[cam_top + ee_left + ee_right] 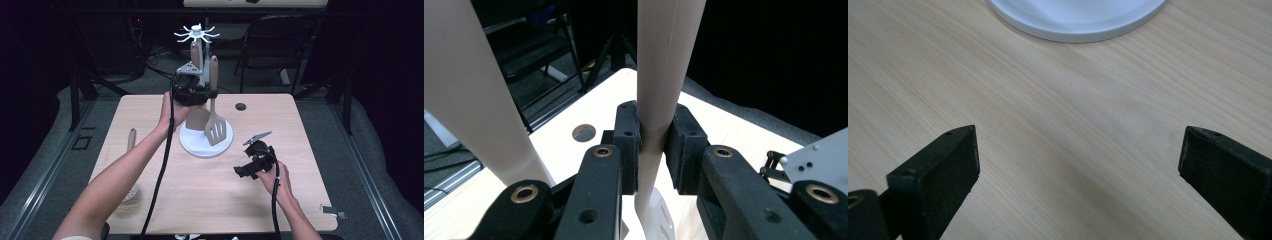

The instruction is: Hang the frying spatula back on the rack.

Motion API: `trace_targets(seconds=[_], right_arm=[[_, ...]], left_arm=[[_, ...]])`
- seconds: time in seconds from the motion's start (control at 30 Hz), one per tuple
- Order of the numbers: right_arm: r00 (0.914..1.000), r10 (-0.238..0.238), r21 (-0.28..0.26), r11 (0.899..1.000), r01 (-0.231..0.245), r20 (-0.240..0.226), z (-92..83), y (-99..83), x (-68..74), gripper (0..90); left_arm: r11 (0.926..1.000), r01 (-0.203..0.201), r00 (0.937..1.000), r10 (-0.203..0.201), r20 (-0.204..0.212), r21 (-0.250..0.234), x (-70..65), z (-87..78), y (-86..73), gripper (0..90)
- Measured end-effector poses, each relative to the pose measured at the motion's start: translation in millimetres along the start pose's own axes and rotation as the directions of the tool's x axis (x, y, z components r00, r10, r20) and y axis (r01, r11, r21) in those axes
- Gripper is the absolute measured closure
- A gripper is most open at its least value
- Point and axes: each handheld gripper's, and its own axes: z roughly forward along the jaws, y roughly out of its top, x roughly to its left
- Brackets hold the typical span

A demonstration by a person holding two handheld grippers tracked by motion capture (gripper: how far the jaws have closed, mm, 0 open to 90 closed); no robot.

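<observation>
Utensil stand (201,55) sits at the far middle of the table (200,195): white round base (192,143), upright post, white hook crown (196,33) on top. Two utensils are at the stand. A solid beige spatula (196,114) hangs close to the post, blade low over the base. The slotted turner (216,127) is upright just to its right, its slotted blade over the base's rim.

Left gripper (194,93) is raised beside the post, its jaws pinching the slotted turner's handle partway up. The left gripper view confirms this: both pads (628,145) press against the beige handle (663,75), and the second utensil's handle (469,85) passes close by at the left edge. That view also shows the round hole in the tabletop (584,132).

Right gripper (248,168) rests low over the table, near the base's right side. Its jaws are spread wide with nothing between them; the right gripper view shows bare wood between the pads (945,170) and the base's rim (1078,30) ahead.

In the high view a third utensil, a skimmer (131,170), lies flat at the table's left edge, partly behind the left forearm.
</observation>
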Motion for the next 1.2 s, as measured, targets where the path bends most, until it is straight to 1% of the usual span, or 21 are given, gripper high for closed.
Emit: trace_targets(seconds=[0.07, 0.17, 0.2, 0.27, 0.3, 0.33, 0.37, 0.4, 0.43, 0.53, 0.57, 0.73, 0.77, 0.9, 1.03, 1.13, 1.2], right_arm=[[1.0000, 0.005, -0.005, 1.000, -0.005, 0.000, -0.3, -0.2, 0.1, 2.5], [1.0000, -0.002, 0.001, 1.000, 0.002, -0.003, 0.2, 0.0, 0.3, 2.5], [1.0000, 0.003, -0.006, 1.000, -0.003, -0.008, 0.7, 0.2, 1.3, 2.5], [1.0000, 0.002, -0.005, 1.000, -0.003, -0.008, 0.9, 0.2, 1.4, 2.5], [0.9999, 0.008, -0.009, 1.000, -0.008, -0.007, 1.3, 0.0, 1.6, 2.5], [0.9999, 0.001, 0.000, 1.000, -0.001, -0.010, 1.0, 0.3, 0.8, 2.5], [1.0000, -0.002, 0.003, 1.000, 0.002, -0.001, 0.7, 0.2, 0.5, 2.5], [0.9998, -0.016, 0.019, 1.000, 0.015, 0.010, -0.9, 0.8, -0.6, 2.5], [1.0000, -0.003, 0.004, 1.000, 0.003, -0.005, 0.4, 0.2, -0.1, 2.5], [1.0000, -0.001, -0.001, 1.000, 0.001, -0.008, 0.7, 0.0, -0.1, 2.5], [0.9999, -0.004, 0.006, 1.000, 0.004, -0.012, 0.5, 0.3, -0.2, 2.5], [0.9999, 0.005, -0.003, 1.000, -0.005, -0.015, 1.4, 0.1, 0.9, 2.5], [1.0000, -0.005, 0.008, 1.000, 0.005, -0.007, 0.9, 0.2, 0.4, 2.5], [0.9999, -0.004, 0.009, 1.000, 0.004, -0.011, 1.0, 0.2, 0.7, 2.4], [0.9999, -0.004, 0.012, 1.000, 0.004, -0.011, 1.2, 0.3, 0.7, 2.4], [0.9999, -0.010, 0.020, 1.000, 0.010, -0.005, 0.8, 0.4, 0.5, 2.4], [0.9999, -0.010, 0.020, 1.000, 0.010, -0.006, 0.9, 0.4, 0.5, 2.4]], left_arm=[[1.0000, 0.005, 0.9999, -0.005, -0.011, -0.001, 0.1, -0.1, 3.1, 77.0], [0.9999, 0.011, 0.9996, -0.011, -0.026, -0.002, 0.8, -0.5, 7.6, 77.0], [0.9999, 0.013, 0.9995, -0.013, -0.029, -0.003, 1.0, -0.6, 8.8, 77.0], [0.9998, 0.019, 0.9992, -0.019, -0.034, -0.010, 1.4, -0.7, 11.1, 77.0], [0.9998, 0.019, 0.9993, -0.019, -0.034, -0.005, 2.0, -1.2, 12.5, 77.0], [0.9997, 0.021, 0.9991, -0.022, -0.036, -0.010, 2.2, -1.1, 13.4, 77.0], [0.9997, 0.022, 0.9991, -0.023, -0.035, -0.009, 2.4, -1.4, 14.5, 77.0], [0.9996, 0.025, 0.9990, -0.025, -0.038, -0.012, 2.4, -1.4, 15.6, 77.0], [0.9996, 0.027, 0.9988, -0.027, -0.040, -0.011, 2.4, -1.5, 16.7, 77.0], [0.9996, 0.026, 0.9987, -0.026, -0.044, -0.012, 2.3, -1.4, 19.7, 77.0], [0.9996, 0.026, 0.9986, -0.026, -0.045, -0.014, 2.2, -1.5, 20.7, 77.0], [0.9989, 0.041, 0.9975, -0.042, -0.056, -0.023, 3.7, -2.6, 25.5, 77.0], [0.9988, 0.043, 0.9974, -0.044, -0.058, -0.022, 4.1, -2.9, 26.2, 77.0], [0.9985, 0.052, 0.9960, -0.053, -0.072, -0.017, 5.5, -2.7, 27.8, 77.0], [0.9976, 0.066, 0.9949, -0.068, -0.075, -0.022, 7.8, -2.0, 28.2, 77.0], [0.9975, 0.067, 0.9946, -0.069, -0.077, -0.021, 8.2, -2.1, 28.2, 76.9], [0.9965, 0.079, 0.9937, -0.081, -0.077, -0.025, 8.7, -2.2, 27.7, 77.0]])
